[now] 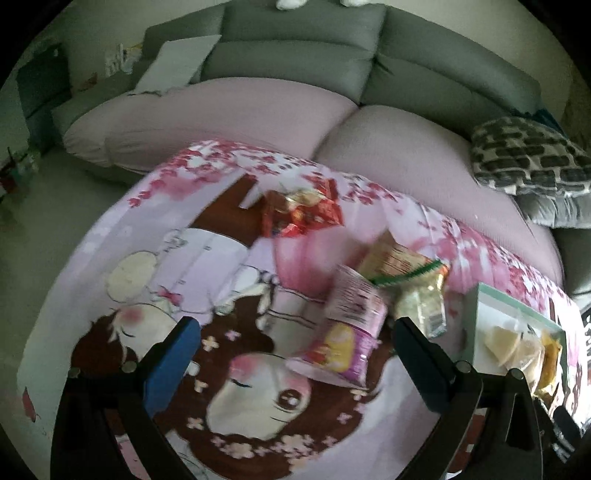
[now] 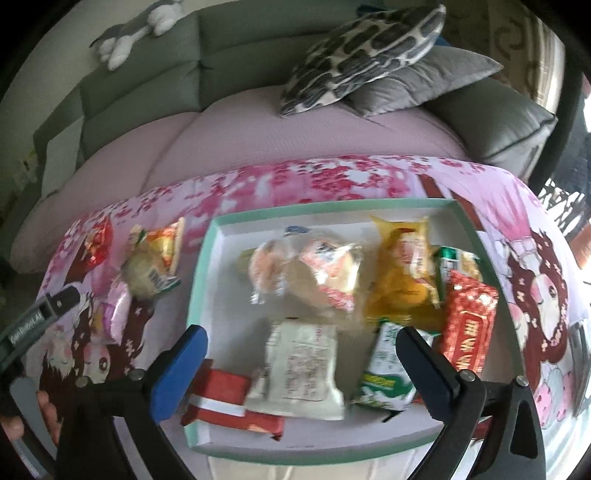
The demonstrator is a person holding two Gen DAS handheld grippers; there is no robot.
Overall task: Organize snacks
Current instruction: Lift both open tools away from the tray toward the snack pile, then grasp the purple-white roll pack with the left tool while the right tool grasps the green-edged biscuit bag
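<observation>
A mint-rimmed white box (image 2: 202, 284) sits on a pink cartoon-print cloth (image 2: 517, 206) and holds several snack packets, among them a white one (image 2: 303, 369), a yellow one (image 2: 402, 280) and a red one (image 2: 469, 321). My right gripper (image 2: 301, 336) hangs open over the box, above the white packet, with nothing gripped. My left gripper (image 1: 295, 328) is open above the cloth, and a pink packet (image 1: 347, 332) lies below its right finger. A green-and-clear packet (image 1: 413, 291) and a red packet (image 1: 306, 214) lie loose beyond it. The box edge (image 1: 480, 317) shows at the right.
A grey sofa (image 1: 295, 55) with pale pink seat cushions (image 1: 221, 110) stands behind the cloth. Patterned and grey pillows (image 2: 369, 62) lie at its right end, a plush toy (image 2: 136, 29) on its back. Bare floor (image 1: 37, 221) is to the left. A hand (image 2: 11, 421) shows at lower left.
</observation>
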